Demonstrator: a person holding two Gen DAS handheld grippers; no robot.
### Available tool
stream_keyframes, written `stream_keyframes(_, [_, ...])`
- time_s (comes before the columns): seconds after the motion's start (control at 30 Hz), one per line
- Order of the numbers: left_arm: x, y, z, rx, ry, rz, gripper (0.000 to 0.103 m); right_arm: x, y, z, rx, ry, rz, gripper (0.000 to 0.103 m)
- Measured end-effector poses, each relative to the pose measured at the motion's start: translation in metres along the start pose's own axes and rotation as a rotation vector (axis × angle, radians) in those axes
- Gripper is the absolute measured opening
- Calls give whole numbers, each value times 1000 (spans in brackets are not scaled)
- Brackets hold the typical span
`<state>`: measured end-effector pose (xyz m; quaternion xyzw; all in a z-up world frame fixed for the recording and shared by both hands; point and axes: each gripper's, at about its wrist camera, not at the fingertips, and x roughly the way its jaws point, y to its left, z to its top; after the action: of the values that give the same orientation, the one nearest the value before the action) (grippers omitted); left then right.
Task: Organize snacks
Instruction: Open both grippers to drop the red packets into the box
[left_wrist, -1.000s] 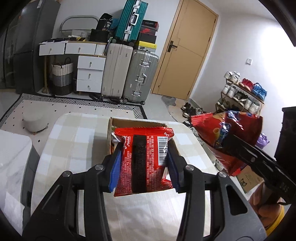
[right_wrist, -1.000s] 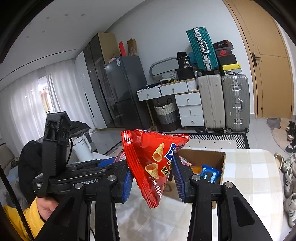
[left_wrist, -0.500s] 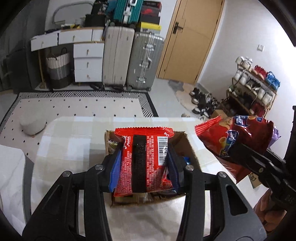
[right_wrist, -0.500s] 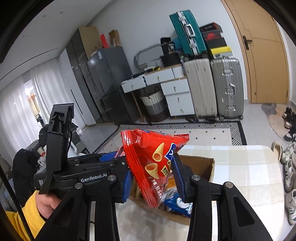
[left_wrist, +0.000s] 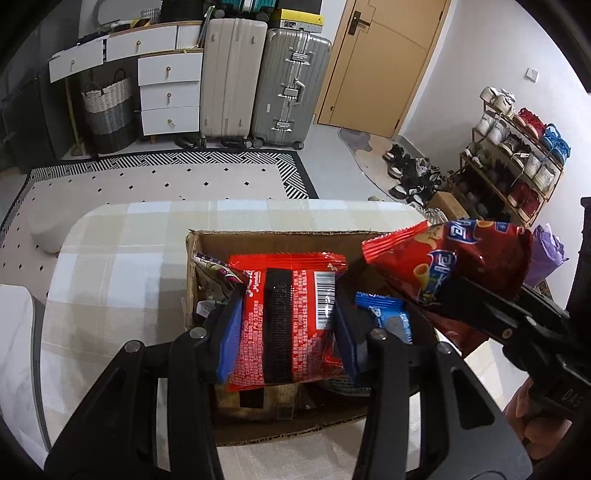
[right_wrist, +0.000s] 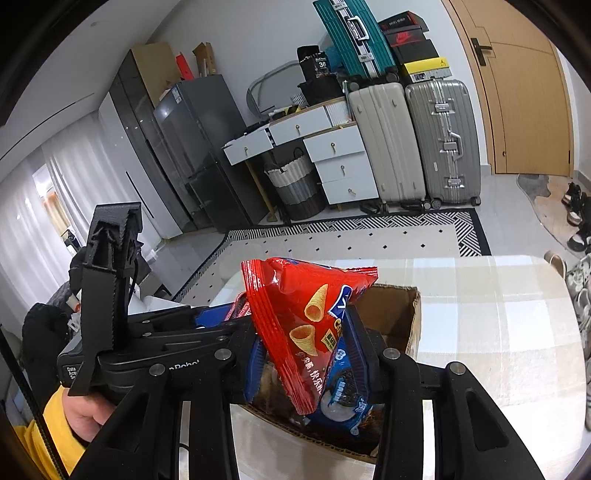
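My left gripper (left_wrist: 286, 332) is shut on a flat red snack packet (left_wrist: 286, 317) with a barcode, held just over the open cardboard box (left_wrist: 280, 242) on the checked table. My right gripper (right_wrist: 306, 354) is shut on a red bag of cone-shaped crisps (right_wrist: 306, 314), also over the box (right_wrist: 397, 308); the bag shows in the left wrist view (left_wrist: 447, 262) at the box's right side. Inside the box lie a blue cookie packet (left_wrist: 388, 314), seen in the right wrist view too (right_wrist: 341, 400), and a purple-patterned packet (left_wrist: 214, 273).
The box stands on a table with a beige checked cloth (left_wrist: 122, 266). Beyond it are a patterned rug (left_wrist: 155, 181), suitcases (left_wrist: 262, 77), white drawers (left_wrist: 166, 85), a door and a shoe rack (left_wrist: 517, 147). The left gripper's body (right_wrist: 110, 295) is close beside the right.
Both grippers have moved forward and down toward the box with their packets. The box's inside and the blue cookie packet have come into view.
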<state>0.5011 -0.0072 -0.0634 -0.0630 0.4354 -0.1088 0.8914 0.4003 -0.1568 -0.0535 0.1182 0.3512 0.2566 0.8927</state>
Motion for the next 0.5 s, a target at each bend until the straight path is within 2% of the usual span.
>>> stream_keyframes(0.3, [25, -5, -9, 42, 33, -22, 41, 12, -9, -5, 20, 28, -20, 40])
stream_keyframes(0.37, [24, -3, -10, 41, 35, -56, 50, 14, -11, -6, 26, 35, -23, 40])
stream_keyframes(0.4, [23, -1, -12, 53, 45, -76, 69, 15, -11, -7, 28, 36, -25, 40])
stream_keyframes(0.43, [22, -1, -11, 59, 38, -63, 80, 15, -12, -7, 31, 38, -25, 40])
stream_keyframes(0.5, [12, 4, -15, 81, -11, -53, 80, 17, -13, -7, 32, 42, -30, 40])
